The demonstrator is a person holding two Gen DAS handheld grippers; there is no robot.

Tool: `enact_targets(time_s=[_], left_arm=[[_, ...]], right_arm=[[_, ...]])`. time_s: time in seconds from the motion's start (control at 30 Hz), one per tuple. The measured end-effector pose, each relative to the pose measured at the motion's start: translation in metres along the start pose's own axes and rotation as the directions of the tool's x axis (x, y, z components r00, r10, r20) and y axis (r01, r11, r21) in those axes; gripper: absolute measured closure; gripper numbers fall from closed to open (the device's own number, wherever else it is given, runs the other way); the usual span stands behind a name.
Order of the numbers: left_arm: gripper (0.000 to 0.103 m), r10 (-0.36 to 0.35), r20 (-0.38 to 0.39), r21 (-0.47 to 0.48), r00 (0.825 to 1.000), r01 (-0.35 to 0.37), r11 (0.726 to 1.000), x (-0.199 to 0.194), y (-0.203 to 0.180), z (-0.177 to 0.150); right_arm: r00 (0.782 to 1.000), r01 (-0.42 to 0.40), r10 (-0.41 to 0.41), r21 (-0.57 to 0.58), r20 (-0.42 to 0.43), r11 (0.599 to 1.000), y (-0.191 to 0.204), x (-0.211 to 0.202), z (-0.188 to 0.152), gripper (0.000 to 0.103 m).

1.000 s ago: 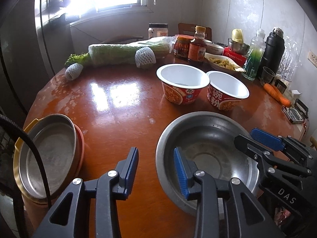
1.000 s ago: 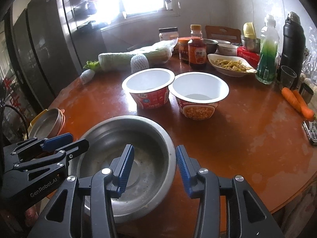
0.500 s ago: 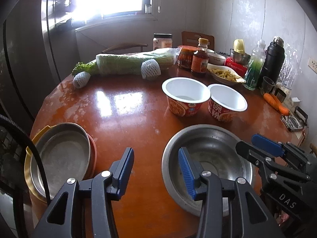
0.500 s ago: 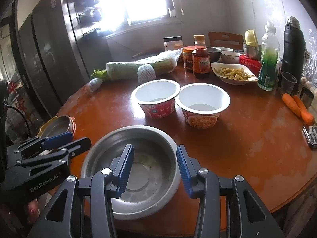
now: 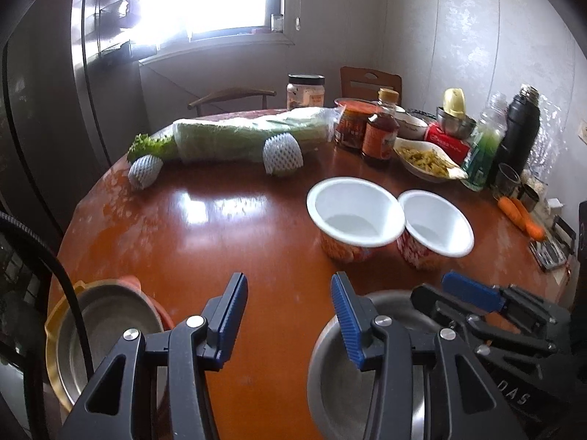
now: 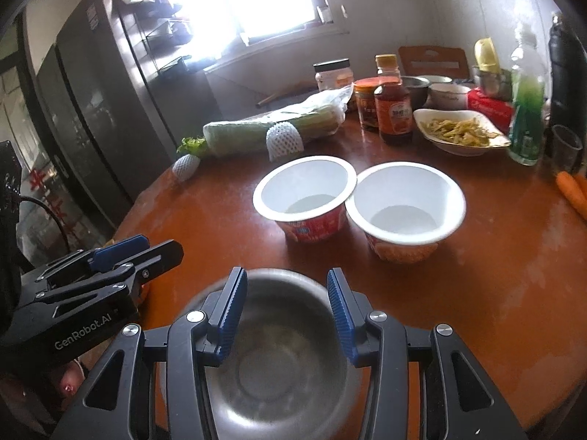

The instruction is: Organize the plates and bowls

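Note:
A steel bowl (image 5: 330, 370) sits on the red-brown round table (image 5: 227, 242) near its front edge; in the right wrist view the steel bowl (image 6: 275, 363) lies blurred below my fingers. My left gripper (image 5: 290, 315) is open above bare table just left of the bowl, with nothing between its pads. My right gripper (image 6: 286, 311) hovers open above the bowl's hollow and does not touch it. Two empty white noodle bowls (image 5: 354, 212) (image 5: 434, 223) stand side by side mid-table. A steel plate (image 5: 106, 322) tops a stack of orange and yellow plates at the left edge.
Along the table's far side lie a wrapped cabbage (image 5: 249, 134), two foam-netted fruits (image 5: 282, 150), jars and a sauce bottle (image 5: 379, 134), a dish of food (image 5: 425, 157), a green bottle, a black flask (image 5: 519, 128) and carrots (image 5: 521, 216). A dark fridge (image 6: 91, 102) stands left.
Both grippers have drawn back and upward from the steel bowl, which now sits lower in both views. The left jaws have widened a little. The right jaws keep their gap.

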State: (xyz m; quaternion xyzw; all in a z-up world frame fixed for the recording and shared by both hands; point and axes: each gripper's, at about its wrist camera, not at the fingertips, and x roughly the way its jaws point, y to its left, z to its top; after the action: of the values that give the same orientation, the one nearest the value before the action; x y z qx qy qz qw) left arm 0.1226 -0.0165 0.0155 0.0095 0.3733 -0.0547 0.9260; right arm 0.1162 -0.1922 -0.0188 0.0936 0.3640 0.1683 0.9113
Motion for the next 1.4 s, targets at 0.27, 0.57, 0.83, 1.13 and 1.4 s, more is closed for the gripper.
enact_targets(time_s=[0.27, 0.57, 0.83, 1.13, 1.4], left_arm=[[0.056, 0.015, -0.003, -0.012, 1.000, -0.015, 1.000, 0.029, -0.006, 0.030], [0.055, 0.020, -0.058, -0.051, 0.998, -0.023, 0.998, 0.063, -0.003, 0.040], [0.055, 0.019, -0.086, -0.056, 0.996, -0.024, 0.998, 0.079, -0.005, 0.045], [0.055, -0.011, -0.125, -0.057, 0.992, 0.004, 0.998, 0.100, -0.012, 0.050], [0.058, -0.110, -0.193, -0.128, 0.975, 0.086, 0.988, 0.124, -0.008, 0.047]], right_arm=[[0.999, -0.013, 0.014, 0.036, -0.033, 0.999, -0.011, 0.033, 0.028, 0.056], [0.994, -0.051, 0.061, 0.116, -0.089, 0.992, -0.032, 0.066, 0.039, 0.056], [0.992, -0.067, 0.084, 0.181, -0.091, 0.981, -0.055, 0.073, 0.051, 0.056], [0.993, -0.052, 0.065, 0.133, -0.098, 0.990, -0.058, 0.085, 0.067, 0.056], [0.994, -0.025, 0.030, 0.054, -0.106, 0.998, -0.055, 0.094, 0.070, 0.071]])
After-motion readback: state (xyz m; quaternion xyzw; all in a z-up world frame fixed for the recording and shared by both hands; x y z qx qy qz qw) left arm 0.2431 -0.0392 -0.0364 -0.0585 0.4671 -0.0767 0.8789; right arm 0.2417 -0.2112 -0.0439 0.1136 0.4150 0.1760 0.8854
